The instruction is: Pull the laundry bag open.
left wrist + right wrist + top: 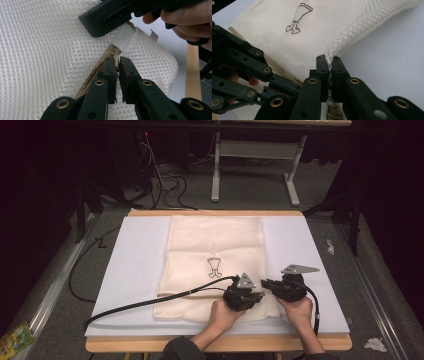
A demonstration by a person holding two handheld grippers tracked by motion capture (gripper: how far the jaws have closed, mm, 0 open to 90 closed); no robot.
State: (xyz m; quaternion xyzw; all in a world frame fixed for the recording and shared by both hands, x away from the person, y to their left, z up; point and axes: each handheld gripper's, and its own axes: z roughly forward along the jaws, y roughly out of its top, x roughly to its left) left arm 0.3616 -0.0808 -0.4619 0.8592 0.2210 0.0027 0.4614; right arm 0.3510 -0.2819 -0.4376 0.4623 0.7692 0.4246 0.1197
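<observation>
A light wooden table [150,213] with a white sheet [135,265] over its top stands on a grey carpeted floor [250,195]. Beyond the table's far edge stands a pale grey metal frame on two legs [292,182], and left of that frame a tangle of black cables [167,185] lies on the carpet. Crumpled white paper scraps [376,344] lie right of the table. A green and yellow packet [15,338] lies off its near left corner. The surroundings are dark.

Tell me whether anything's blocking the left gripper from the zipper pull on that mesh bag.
Nothing visible does. The left gripper is already closed on the zipper pull at the corner of the mesh bag. The right gripper pinches the bag's mesh edge just beside it, not in between.
</observation>
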